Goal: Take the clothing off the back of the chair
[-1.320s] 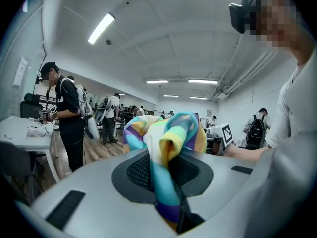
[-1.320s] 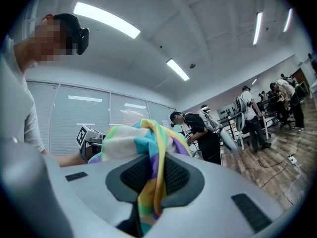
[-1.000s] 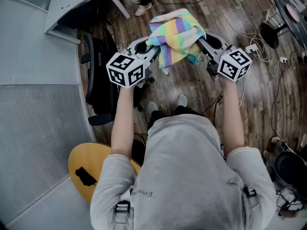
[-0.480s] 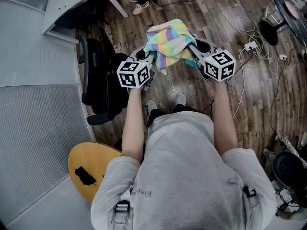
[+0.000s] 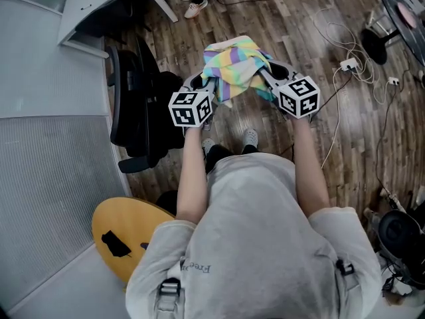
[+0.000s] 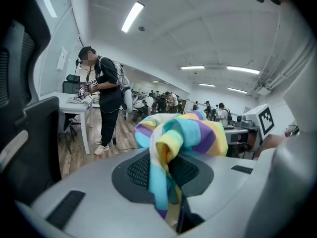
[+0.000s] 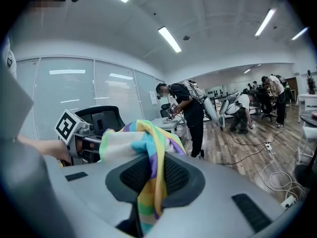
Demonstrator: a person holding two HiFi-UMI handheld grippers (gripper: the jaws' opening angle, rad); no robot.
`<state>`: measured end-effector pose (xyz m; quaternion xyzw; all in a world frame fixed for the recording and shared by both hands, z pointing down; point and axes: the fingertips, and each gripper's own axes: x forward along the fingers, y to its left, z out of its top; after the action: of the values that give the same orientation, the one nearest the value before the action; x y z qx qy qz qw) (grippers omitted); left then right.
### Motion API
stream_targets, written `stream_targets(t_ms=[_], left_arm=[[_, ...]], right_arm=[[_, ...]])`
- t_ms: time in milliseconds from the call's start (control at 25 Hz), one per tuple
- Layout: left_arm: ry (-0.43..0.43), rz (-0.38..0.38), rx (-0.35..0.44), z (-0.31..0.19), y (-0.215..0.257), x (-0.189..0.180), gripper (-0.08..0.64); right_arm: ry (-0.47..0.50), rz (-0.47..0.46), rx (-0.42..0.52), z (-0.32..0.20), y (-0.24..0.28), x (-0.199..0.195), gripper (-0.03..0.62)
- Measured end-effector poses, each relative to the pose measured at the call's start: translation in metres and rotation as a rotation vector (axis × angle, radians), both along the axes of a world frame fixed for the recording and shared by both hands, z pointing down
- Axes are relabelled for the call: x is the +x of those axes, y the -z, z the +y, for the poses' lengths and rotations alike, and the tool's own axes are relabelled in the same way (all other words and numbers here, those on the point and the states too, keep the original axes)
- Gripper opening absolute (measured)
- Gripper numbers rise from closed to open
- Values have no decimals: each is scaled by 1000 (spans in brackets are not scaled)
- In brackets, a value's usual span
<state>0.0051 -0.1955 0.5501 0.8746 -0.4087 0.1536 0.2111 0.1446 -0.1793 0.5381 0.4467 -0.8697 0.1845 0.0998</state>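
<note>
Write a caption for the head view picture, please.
Left gripper and right gripper pinch a striped cloth near a black chair.

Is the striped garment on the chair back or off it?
Off it: the striped garment hangs bunched, pinched by the left gripper and right gripper, apart from the black chair.

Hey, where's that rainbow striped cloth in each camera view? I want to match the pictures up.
Head view: striped cloth sits upper centre, bunched just ahead of both forearms.
Left gripper view: centre, hanging down into the closed jaws.
Right gripper view: centre-left, also draped into the closed jaws.
Shared landmark: the standing person in black; only their shoes show at the head view's top edge.
</note>
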Motion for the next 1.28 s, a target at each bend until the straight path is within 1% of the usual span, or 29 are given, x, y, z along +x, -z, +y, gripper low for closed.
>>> stream_targets(t_ms=[120,280,560,720,960,1280], left_arm=[[-21,-1,-16,6,-11,0,92],[-12,-4,-41,16,-26,-2,92],[10,2,-75,32,-45,-8,92],[17,6,-87,35,-54,-11,92],[15,8,-95,41,-56,-11,92],[25,20,-79,40,-51,-11,92]], right_arm=[[5,20,-14,3,-11,0,69],[10,29,-44,9,-27,-1,69],[0,-20,-73,20,-48,-8,69],[-5,-27,-93,23,-59,-11,69],[-30,-41,-99,25,-64,-11,69],[-27,-45,-87,22,-62,-13,69]])
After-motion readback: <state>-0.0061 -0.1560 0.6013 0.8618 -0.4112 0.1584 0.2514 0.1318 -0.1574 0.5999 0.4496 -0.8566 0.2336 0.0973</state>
